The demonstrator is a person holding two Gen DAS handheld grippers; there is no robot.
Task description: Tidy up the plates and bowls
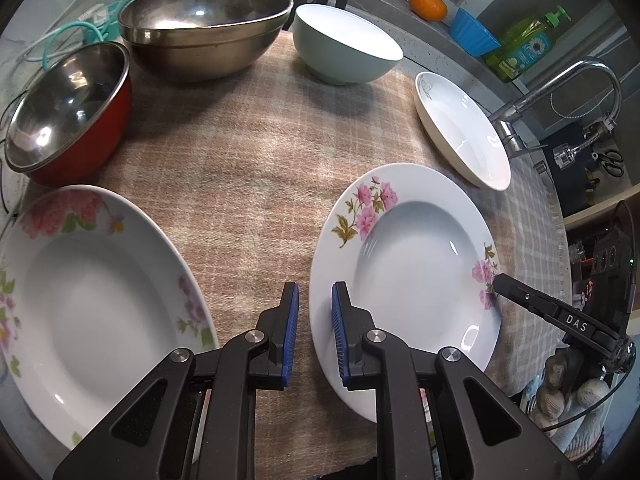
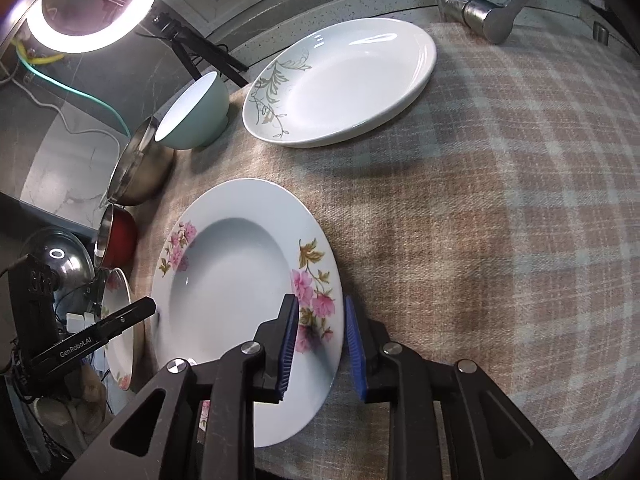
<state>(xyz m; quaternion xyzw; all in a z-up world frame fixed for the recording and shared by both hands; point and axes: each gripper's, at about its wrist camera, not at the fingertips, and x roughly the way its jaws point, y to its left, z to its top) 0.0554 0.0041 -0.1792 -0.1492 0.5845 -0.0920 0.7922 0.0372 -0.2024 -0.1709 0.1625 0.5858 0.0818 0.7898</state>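
Left hand-held gripper (image 1: 315, 318): jaws narrowly spread, empty, over the cloth (image 1: 248, 152) at the pink-flower plate's (image 1: 408, 264) left rim. Right hand-held gripper (image 2: 322, 344): jaws straddled that plate's right rim, pads not pressing. Plate lay flat on the cloth-covered worktop, between a second floral plate (image 1: 92, 300) and a white dish (image 1: 460, 132); bowls (image 1: 344, 46) behind.

A checked beige cloth (image 1: 256, 148) covers the tabletop. Directly on it sit a large steel bowl (image 1: 208, 28), a red-sided steel bowl (image 1: 72, 108), a pale green bowl (image 1: 344, 44), a white plate with a leaf sprig (image 2: 344, 80), and two pink-flowered plates: one in the middle (image 1: 404, 276), one at the left edge (image 1: 96, 308)
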